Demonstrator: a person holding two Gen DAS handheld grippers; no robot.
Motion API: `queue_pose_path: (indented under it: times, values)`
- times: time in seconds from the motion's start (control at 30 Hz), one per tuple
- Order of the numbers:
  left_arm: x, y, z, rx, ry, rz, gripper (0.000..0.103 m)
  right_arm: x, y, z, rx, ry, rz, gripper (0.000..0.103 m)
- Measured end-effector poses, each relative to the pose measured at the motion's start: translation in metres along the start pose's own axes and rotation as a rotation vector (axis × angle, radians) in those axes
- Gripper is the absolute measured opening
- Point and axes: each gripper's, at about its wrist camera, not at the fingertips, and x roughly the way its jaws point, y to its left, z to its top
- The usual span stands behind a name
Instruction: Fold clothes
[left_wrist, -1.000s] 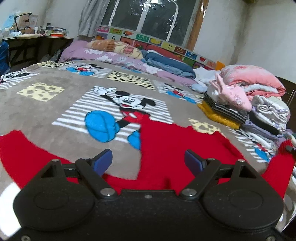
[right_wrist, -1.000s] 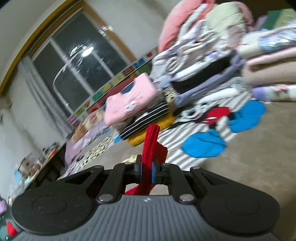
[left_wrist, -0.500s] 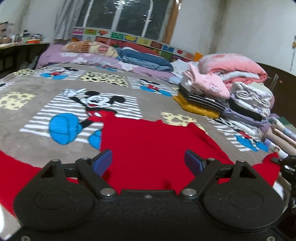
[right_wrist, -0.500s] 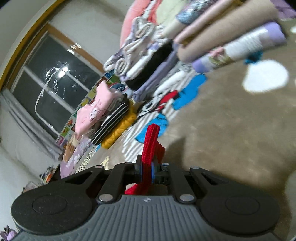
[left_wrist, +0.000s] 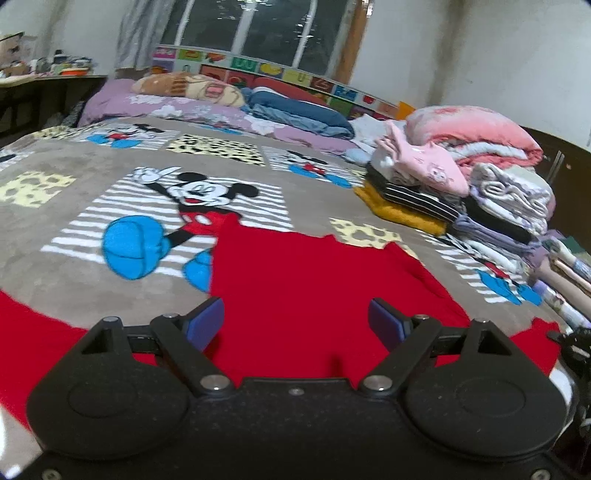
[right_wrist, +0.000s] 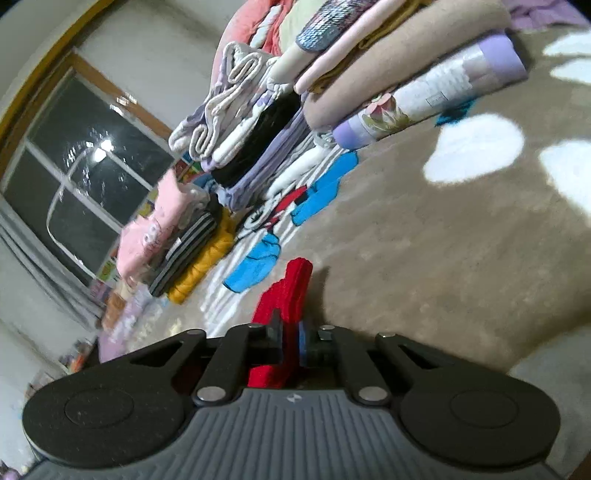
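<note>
The red sweater (left_wrist: 314, 291) lies spread flat on the Mickey Mouse blanket (left_wrist: 74, 206) that covers the bed, a plain bright-red knit with no visible pattern. Its body fills the middle of the left wrist view; one sleeve runs out toward the left edge and the other toward the right. In the right wrist view a ribbed, bunched end of the sweater (right_wrist: 291, 288) stands up from between the pads. The right gripper (right_wrist: 295, 341) is clamped tight on that red fabric. The left gripper (left_wrist: 295, 323) hovers over the sweater's body with its jaws spread wide and nothing between them. Stacks of folded clothes (left_wrist: 443, 195) sit on the blanket beyond the sweater, to the right.
</note>
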Motion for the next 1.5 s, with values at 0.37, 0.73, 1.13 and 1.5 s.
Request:
queue_pose_path:
  times: [0.37, 0.73, 1.13, 1.5]
  values:
    - [-0.014, 0.022, -0.002, -0.07, -0.006, 0.036, 0.085, 0.002, -0.001, 0.019, 0.001, -0.042, -0.009, 0.041]
    - [-0.004, 0.015, -0.007, -0.045, 0.02, 0.036, 0.085, 0.027, 0.019, 0.026, -0.215, 0.142, 0.043, 0.022]
    - [-0.006, 0.018, -0.007, -0.051, 0.021, 0.042, 0.085, -0.006, 0.001, 0.023, -0.064, -0.004, -0.024, 0.018]
    - [-0.014, 0.017, -0.007, -0.027, 0.012, 0.024, 0.085, -0.034, 0.091, -0.022, -0.585, 0.034, 0.127, 0.035]
